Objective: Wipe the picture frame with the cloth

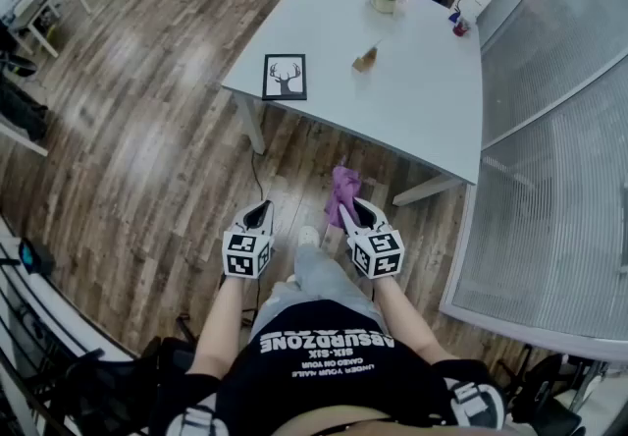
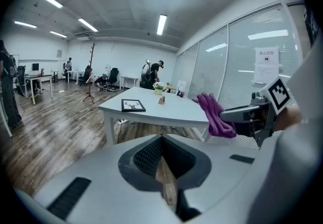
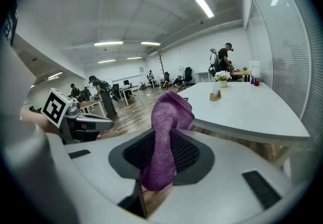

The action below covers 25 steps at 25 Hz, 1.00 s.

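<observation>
The right gripper [image 1: 347, 213] clenched the purple cloth [image 1: 342, 186], ready for wiping; the left gripper [image 1: 259, 213] was closed, empty (spare, I judge). The picture frame [image 1: 285, 77] lay flat on the table [image 1: 422, 90] at twelve o'clock, well apart.

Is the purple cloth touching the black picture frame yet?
Apart. The head view shows the purple cloth in the right gripper over the floor, while the black picture frame lies on the white table.
</observation>
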Each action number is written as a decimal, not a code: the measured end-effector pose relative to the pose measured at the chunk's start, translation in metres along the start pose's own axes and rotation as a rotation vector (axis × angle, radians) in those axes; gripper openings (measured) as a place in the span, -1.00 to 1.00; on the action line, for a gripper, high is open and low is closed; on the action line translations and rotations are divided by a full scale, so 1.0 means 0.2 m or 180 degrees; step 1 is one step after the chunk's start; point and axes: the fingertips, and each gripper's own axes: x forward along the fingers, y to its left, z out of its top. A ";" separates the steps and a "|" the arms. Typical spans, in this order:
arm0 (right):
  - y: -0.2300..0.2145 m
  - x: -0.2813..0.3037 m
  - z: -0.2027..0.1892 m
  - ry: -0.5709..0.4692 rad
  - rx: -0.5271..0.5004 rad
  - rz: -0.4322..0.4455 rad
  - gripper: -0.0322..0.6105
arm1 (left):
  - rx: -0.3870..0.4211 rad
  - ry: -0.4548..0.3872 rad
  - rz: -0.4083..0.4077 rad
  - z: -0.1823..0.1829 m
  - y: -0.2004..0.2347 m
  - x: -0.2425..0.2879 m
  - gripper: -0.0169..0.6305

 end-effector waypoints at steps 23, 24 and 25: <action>-0.34 0.75 0.52 -0.0138 -0.0299 0.0320 -0.57 | 0.0136 -0.0328 0.0275 0.66 0.37 0.60 -0.90; -0.36 0.77 0.54 -0.0145 -0.0291 0.0322 -0.57 | 0.0148 -0.0328 0.0279 0.67 0.38 0.62 -0.90; -0.37 0.80 0.56 -0.0149 -0.0282 0.0328 -0.57 | 0.0154 -0.0329 0.0280 0.69 0.40 0.64 -0.90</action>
